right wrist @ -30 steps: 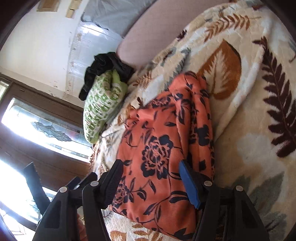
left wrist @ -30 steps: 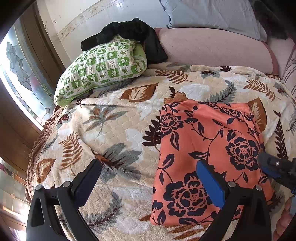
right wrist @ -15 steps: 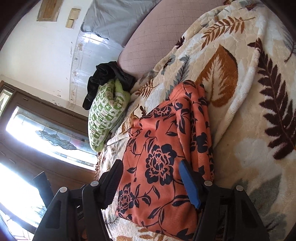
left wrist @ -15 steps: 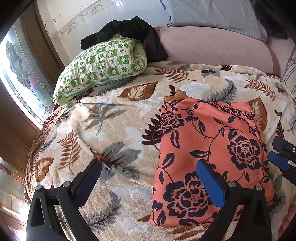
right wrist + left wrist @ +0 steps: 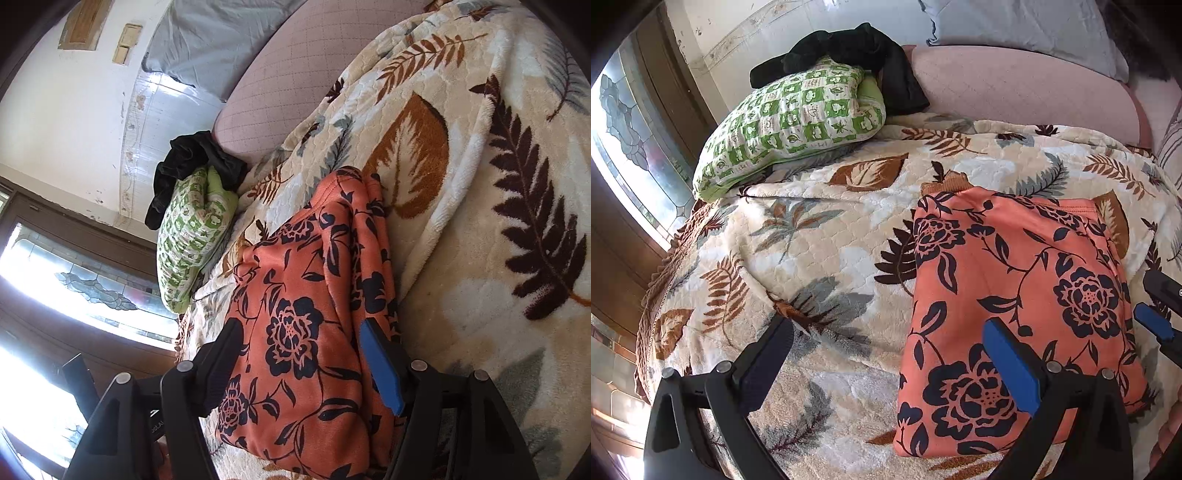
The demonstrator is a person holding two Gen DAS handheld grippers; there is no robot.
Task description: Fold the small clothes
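A folded orange garment point(image 5: 1015, 288) with dark navy flowers lies flat on the leaf-patterned blanket point(image 5: 812, 240). My left gripper point(image 5: 886, 332) is open above the blanket, its blue-padded right finger over the garment's near part and its left finger over bare blanket. In the right wrist view, the garment point(image 5: 306, 295) shows its stacked folded edges along the right side. My right gripper point(image 5: 301, 328) hovers at its near end, jaws opening, the cloth seen between them but not pressed. The right gripper's tips point(image 5: 1156, 310) stand just off the garment's right edge.
A green checked pillow point(image 5: 790, 125) with a black garment point(image 5: 849, 51) on top lies at the back left. A pink headboard cushion point(image 5: 1015, 85) and grey pillow point(image 5: 1015, 26) are behind. A stained-glass window point(image 5: 624, 122) is at left.
The right gripper has drawn back from the garment's right edge and its jaws stand a little wider. The left gripper and the garment have stayed put.
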